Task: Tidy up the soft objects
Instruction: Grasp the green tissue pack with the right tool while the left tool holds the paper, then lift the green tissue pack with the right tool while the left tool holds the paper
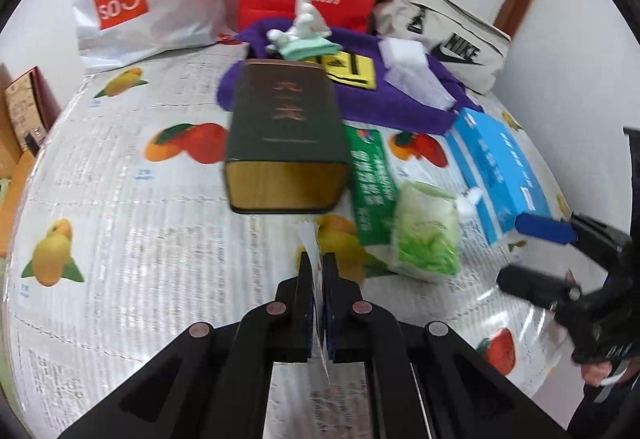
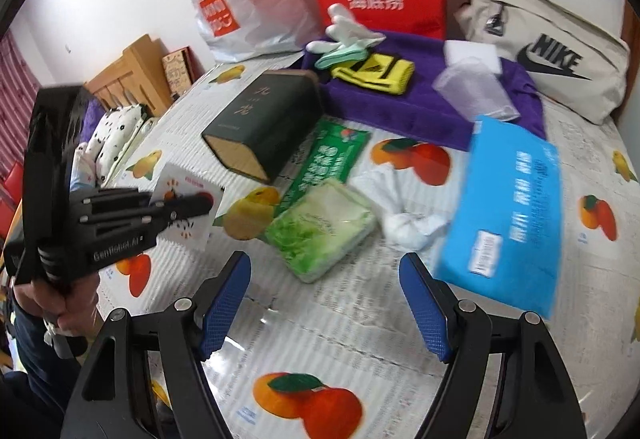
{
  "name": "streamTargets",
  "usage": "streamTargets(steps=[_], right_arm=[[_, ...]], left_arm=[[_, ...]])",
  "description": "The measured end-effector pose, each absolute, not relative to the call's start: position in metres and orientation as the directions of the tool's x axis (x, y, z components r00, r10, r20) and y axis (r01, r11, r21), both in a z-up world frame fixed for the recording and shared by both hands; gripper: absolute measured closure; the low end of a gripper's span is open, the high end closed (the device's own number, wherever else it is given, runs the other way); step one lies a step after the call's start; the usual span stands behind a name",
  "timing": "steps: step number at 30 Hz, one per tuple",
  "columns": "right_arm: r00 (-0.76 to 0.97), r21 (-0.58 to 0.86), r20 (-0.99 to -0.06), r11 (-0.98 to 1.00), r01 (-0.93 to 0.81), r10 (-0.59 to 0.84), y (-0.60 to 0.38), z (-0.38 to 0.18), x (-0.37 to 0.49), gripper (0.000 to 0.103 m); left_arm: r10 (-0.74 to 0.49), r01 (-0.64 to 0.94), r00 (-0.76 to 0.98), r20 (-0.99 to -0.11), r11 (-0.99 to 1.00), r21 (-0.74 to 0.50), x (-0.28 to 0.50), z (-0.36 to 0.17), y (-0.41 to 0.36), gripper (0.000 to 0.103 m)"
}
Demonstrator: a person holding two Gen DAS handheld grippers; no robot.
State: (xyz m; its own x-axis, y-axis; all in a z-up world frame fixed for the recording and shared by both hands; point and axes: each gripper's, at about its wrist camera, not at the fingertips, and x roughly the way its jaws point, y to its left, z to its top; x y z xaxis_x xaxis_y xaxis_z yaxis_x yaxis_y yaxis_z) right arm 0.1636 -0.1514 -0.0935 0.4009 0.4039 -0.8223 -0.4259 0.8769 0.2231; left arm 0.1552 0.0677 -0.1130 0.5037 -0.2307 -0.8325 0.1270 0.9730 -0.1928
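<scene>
Two black fingers of the left gripper (image 1: 317, 267) are pressed together on a thin white packet (image 1: 313, 251), seen edge-on from the left wrist, its long axis running up out of the grip toward the dark green box (image 1: 282, 135). That box lies on the fruit-printed tabletop (image 1: 120, 199) just beyond, open end facing the camera. Beside it lie a green packet (image 1: 370, 183), a pale green tissue pack (image 1: 428, 231) and a blue box (image 1: 492, 175). At the right edge the right gripper (image 1: 536, 251) shows with its fingers spread.

From the right wrist, the right gripper (image 2: 325, 303) tilts down over the tabletop (image 2: 360, 327), blue-padded fingers (image 2: 226, 303) wide apart and holding nothing. The tissue pack (image 2: 320, 227) lies just ahead, a crumpled white cloth (image 2: 404, 215) beside it. At left, a hand (image 2: 68, 303) holds the left gripper (image 2: 200, 205), which pinches the white packet (image 2: 188, 211), flat face showing here. A purple cloth (image 2: 400, 103) lies further back.
</scene>
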Motion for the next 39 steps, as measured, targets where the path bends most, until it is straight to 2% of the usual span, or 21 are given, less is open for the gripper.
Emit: streamTargets(steps=[10,21,23,24,35,39], right_arm=[[0.391,0.165,-0.859,0.901,-0.402,0.331,-0.107,-0.123,0.174,0.027],[0.406,0.144,-0.879,0.951,-0.275,0.251,-0.098,-0.152,0.198,0.027],[0.415,0.138,-0.875,0.95,-0.281,0.25,-0.096,-0.153,0.199,0.03],[0.427,0.125,-0.871,0.95,-0.285,0.242,-0.096,-0.152,0.199,0.035],[0.389,0.16,-0.868,0.915,-0.371,0.31,-0.11,-0.129,0.189,0.037],[0.381,0.213,-0.849,0.897,-0.387,0.366,-0.125,-0.113,0.183,0.037]], left_arm=[[-0.237,0.105,0.508,-0.828,0.971,-0.214,0.165,-0.122,0.093,0.098],[-0.269,0.098,0.49,-0.829,0.962,-0.254,0.174,-0.133,0.102,0.098],[-0.271,0.097,0.488,-0.83,0.961,-0.257,0.176,-0.134,0.102,0.098],[-0.271,0.097,0.488,-0.83,0.961,-0.258,0.177,-0.134,0.102,0.098],[-0.254,0.092,0.496,-0.83,0.966,-0.24,0.177,-0.121,0.095,0.098],[-0.238,0.09,0.519,-0.821,0.97,-0.224,0.173,-0.106,0.091,0.098]])
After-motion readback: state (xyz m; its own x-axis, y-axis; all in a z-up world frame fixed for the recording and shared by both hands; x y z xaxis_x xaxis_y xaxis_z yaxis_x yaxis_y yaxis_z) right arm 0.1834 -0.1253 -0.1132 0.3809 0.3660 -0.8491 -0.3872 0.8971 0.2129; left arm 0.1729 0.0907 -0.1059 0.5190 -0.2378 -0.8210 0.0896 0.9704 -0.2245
